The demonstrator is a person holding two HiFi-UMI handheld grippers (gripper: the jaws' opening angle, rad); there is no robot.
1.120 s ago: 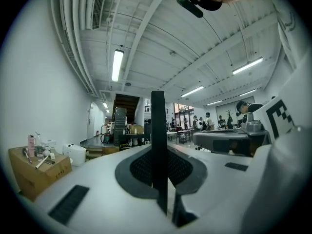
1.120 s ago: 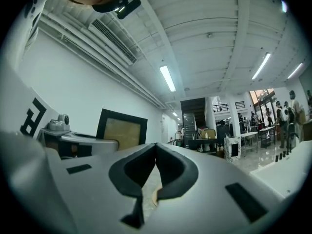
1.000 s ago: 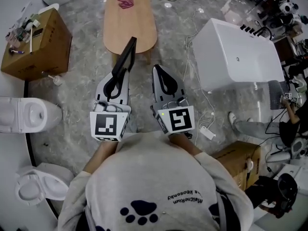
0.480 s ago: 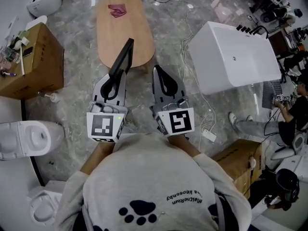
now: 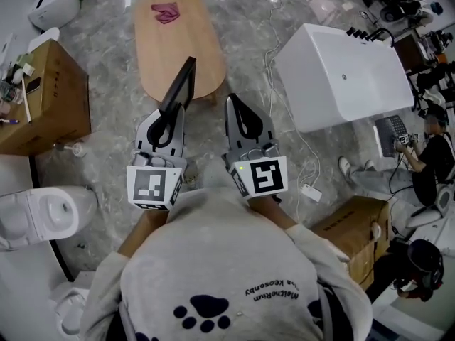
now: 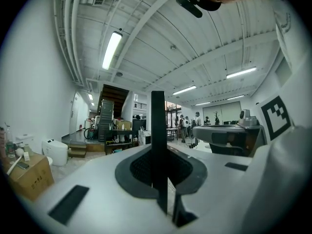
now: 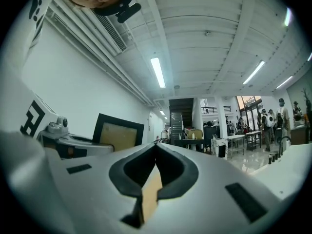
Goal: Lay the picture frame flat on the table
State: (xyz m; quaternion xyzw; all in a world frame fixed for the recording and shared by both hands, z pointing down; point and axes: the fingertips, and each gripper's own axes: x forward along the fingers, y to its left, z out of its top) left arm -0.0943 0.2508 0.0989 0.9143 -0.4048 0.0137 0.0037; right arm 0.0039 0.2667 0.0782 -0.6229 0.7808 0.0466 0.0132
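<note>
Closer now, the bench (image 5: 165,55) lies ahead; left tongs (image 5: 176,111) clamp the upright picture frame (image 5: 181,84); right tongs (image 5: 232,101) pinched together, empty.

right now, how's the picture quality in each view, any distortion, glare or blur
Head view: evenly lit, sharp, bowed at edges. Left gripper view: heavy fisheye, black corners, picture frame a dark silhouette. Right gripper view: same fisheye, bright ceiling lamp, right claw soft.

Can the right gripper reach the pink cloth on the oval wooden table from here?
Probably not: the right gripper, fingers shut, is only at the near end of the oval wooden table; the pink cloth lies at its far end, nothing between.
</note>
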